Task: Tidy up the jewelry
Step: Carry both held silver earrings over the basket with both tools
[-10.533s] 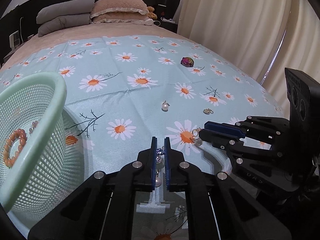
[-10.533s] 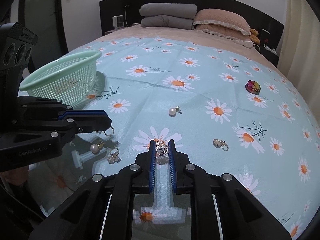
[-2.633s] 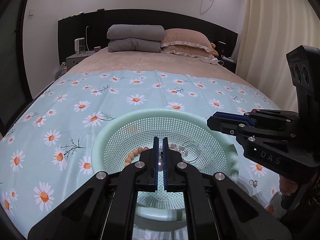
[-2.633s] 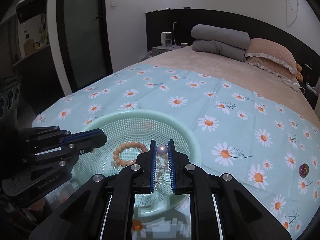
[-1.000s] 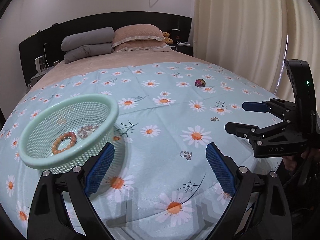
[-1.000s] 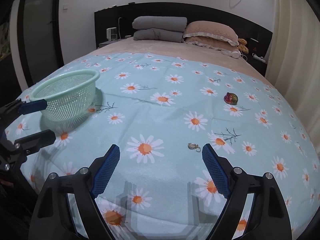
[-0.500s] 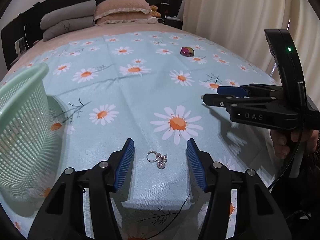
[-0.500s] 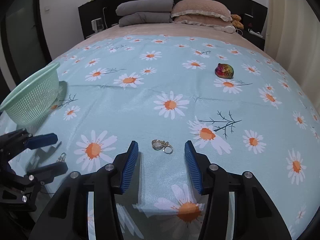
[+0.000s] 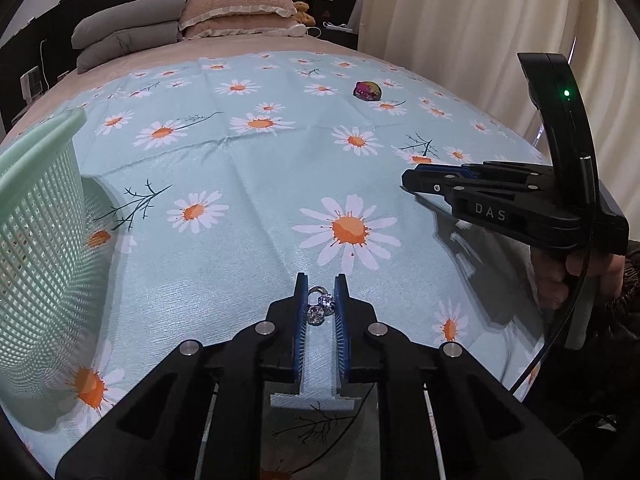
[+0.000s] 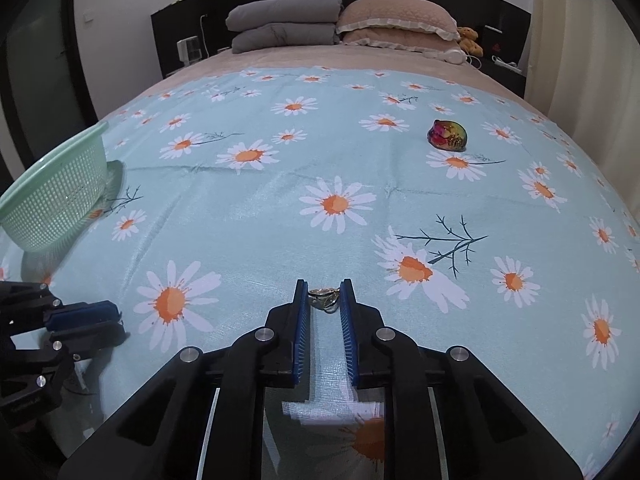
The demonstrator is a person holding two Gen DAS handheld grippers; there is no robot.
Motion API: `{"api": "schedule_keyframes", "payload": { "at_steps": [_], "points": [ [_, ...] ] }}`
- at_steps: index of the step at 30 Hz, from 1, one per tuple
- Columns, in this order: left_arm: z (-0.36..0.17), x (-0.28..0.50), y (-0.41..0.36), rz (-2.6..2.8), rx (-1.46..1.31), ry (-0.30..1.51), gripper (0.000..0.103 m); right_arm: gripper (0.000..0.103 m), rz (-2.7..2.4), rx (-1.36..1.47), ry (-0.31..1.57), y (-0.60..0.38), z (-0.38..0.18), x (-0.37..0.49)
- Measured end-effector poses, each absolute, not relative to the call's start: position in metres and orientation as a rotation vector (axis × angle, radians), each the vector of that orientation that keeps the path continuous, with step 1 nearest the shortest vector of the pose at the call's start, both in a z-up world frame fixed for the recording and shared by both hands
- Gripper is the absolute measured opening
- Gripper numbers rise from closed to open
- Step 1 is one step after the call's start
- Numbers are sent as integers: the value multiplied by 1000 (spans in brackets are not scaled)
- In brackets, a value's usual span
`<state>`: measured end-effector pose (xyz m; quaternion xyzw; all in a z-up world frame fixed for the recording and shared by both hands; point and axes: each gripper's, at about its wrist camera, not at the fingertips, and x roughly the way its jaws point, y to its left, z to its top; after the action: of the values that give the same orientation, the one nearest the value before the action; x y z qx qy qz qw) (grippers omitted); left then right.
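Observation:
My left gripper [image 9: 321, 284] is down on the daisy-print bedspread with its blue pads close around a silver crystal ring [image 9: 320, 307], which lies between them. My right gripper [image 10: 324, 290] is also low on the bedspread, its pads nearly touching a gold-and-silver ring [image 10: 325, 297] at the fingertips. Neither ring is lifted off the cloth. The mint green mesh basket [image 9: 36, 216] stands at the left; it also shows in the right wrist view [image 10: 52, 196]. Its inside is hidden from here.
An iridescent multicoloured trinket [image 10: 447, 135] lies far back on the right of the bedspread; it shows in the left wrist view too [image 9: 367, 91]. Pillows [image 10: 396, 20] are stacked at the headboard. Curtains [image 9: 460, 20] hang along the right side.
Both grippers have narrowed from wide open to close around their rings and dropped lower to the bedspread. Earlier, both released jewelry over the basket and moved right.

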<state>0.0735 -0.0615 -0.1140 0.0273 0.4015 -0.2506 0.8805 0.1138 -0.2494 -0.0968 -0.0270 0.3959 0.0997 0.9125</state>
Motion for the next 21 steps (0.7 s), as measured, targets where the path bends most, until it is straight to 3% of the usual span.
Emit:
{"api": "schedule_keyframes", "payload": {
  "at_steps": [11, 21],
  "points": [
    [-65, 66, -40, -482, 56, 720, 13, 15, 275, -85, 700, -225, -44, 106],
    [-7, 65, 64, -266, 42, 615, 13, 15, 558, -111, 587, -128, 7, 128]
  ]
}}
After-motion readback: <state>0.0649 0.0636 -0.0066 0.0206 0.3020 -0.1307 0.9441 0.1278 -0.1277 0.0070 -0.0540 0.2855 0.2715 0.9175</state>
